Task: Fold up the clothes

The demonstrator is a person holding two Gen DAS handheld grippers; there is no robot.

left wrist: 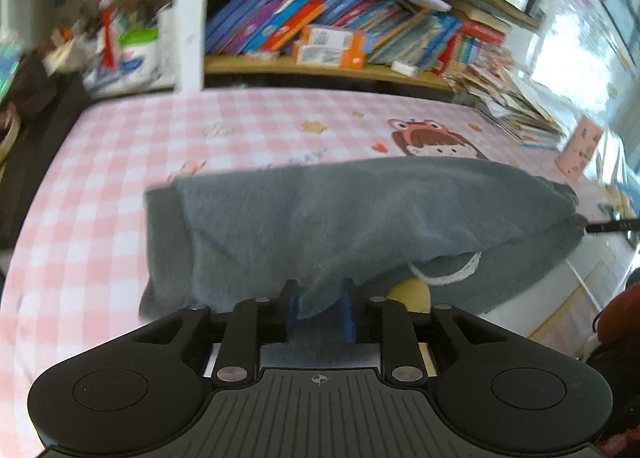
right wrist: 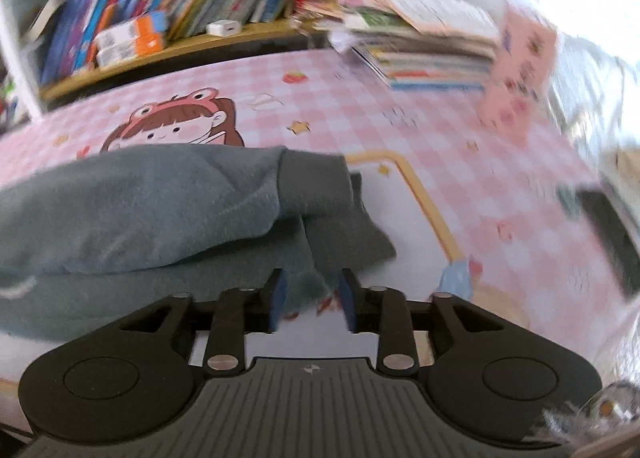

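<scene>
A grey fleece garment (left wrist: 320,218) lies partly folded on the pink checked table cover (left wrist: 100,198); a yellow and white print shows under its lifted flap. My left gripper (left wrist: 320,308) has its blue-padded jaws a little apart, with a corner of the grey cloth between them. In the right wrist view the same garment (right wrist: 140,210) lies at left, its cuff end toward the middle. My right gripper (right wrist: 312,298) stands open, its jaws apart around the frayed grey edge, above the cover (right wrist: 400,130).
Shelves of books (left wrist: 320,18) run along the back. A stack of books (right wrist: 432,54) and a pink box (right wrist: 520,70) stand at the far right of the table. A dark flat object (right wrist: 608,234) lies at the right edge.
</scene>
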